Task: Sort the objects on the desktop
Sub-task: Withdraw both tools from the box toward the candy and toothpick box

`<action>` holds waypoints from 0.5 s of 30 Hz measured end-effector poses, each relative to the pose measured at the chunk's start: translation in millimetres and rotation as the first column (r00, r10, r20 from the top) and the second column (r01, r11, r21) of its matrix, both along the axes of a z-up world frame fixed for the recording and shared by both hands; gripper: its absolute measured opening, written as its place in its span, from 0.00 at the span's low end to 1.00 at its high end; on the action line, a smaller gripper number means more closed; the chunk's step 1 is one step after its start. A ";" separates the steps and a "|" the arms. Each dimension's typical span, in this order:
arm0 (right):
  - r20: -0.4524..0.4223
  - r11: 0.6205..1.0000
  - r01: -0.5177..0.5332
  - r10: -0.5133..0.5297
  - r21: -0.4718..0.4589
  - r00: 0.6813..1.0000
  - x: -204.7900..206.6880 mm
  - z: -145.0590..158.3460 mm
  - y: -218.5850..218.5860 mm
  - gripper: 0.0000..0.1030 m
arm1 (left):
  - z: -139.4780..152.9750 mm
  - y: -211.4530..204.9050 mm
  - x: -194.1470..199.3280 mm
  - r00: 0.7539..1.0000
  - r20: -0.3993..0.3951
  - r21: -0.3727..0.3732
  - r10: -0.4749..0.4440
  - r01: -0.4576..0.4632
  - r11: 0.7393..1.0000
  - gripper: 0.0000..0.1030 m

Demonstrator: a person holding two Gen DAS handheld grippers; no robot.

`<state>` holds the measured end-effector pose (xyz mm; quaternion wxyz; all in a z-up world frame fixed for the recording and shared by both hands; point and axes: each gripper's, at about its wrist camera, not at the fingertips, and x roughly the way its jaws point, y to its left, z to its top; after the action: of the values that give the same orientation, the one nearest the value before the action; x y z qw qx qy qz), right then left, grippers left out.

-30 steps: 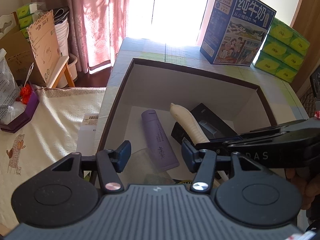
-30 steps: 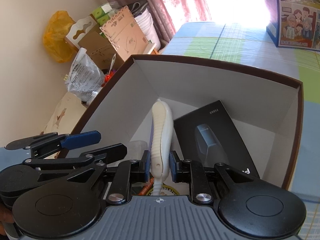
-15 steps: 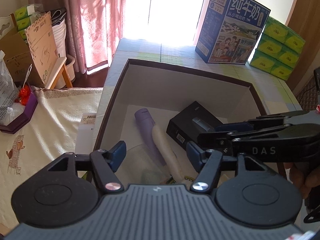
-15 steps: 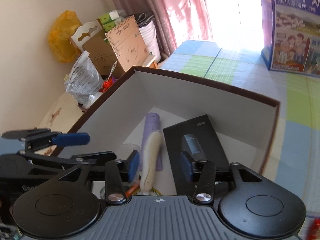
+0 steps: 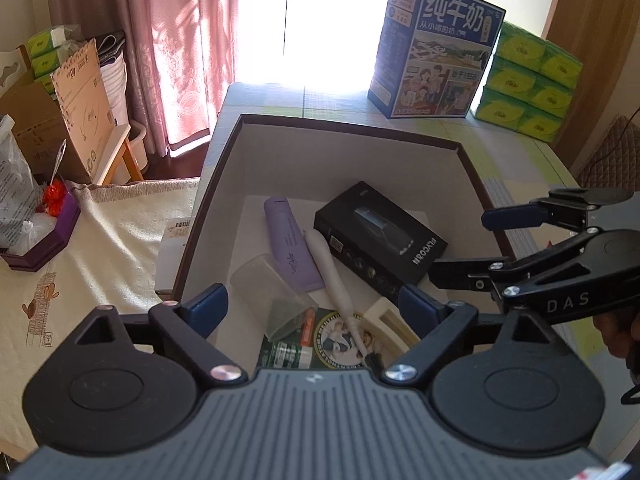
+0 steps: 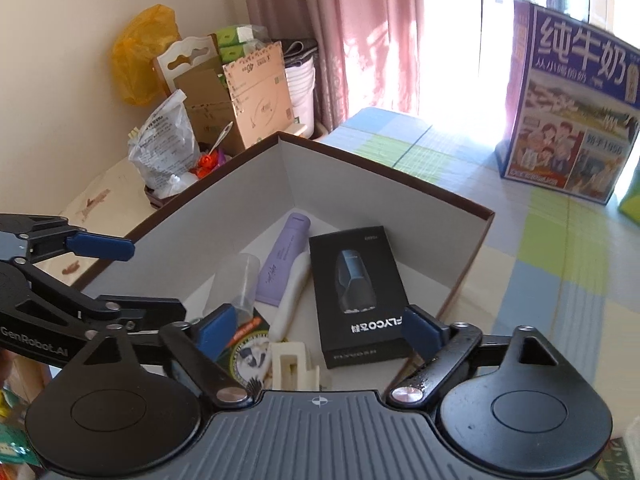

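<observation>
While both tools gape, white wand [image 6: 291, 300] in box [image 6: 384, 184], below right tool [image 6: 316, 330]

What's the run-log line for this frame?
phase: post-drop | left gripper: open | right gripper: open | white handle: in box, beside purple tube

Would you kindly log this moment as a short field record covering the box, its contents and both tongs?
container: brown-rimmed box, white inside, on the checked table
contents: purple tube, white ribbed handle leaning on the tube, black FLYCO box, clear plastic cup on its side, round printed tin
left tongs: open, empty, above the box's near end
right tongs: open, empty, above the box
table background: blue milk carton, green tissue packs
</observation>
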<state>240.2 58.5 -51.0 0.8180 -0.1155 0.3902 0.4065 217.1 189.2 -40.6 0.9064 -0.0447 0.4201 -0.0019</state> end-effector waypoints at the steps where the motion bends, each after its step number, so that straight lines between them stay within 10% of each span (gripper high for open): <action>1: -0.001 1.000 -0.002 0.002 -0.001 1.000 -2.3 0.8 -1.0 0.90 | 0.9 -0.7 -4.0 1.000 -0.001 -0.005 0.003 -0.003 1.000 0.87; 15: 0.012 1.000 -0.004 0.005 -0.026 1.000 -39.8 12.2 -27.3 0.98 | 14.5 -19.6 -53.2 0.999 -0.007 -0.020 0.048 -0.048 0.999 0.90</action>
<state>200.4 31.2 -38.9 0.8178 -0.1293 0.3904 0.4025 163.9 169.6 -26.1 0.9044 -0.0640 0.4216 0.0156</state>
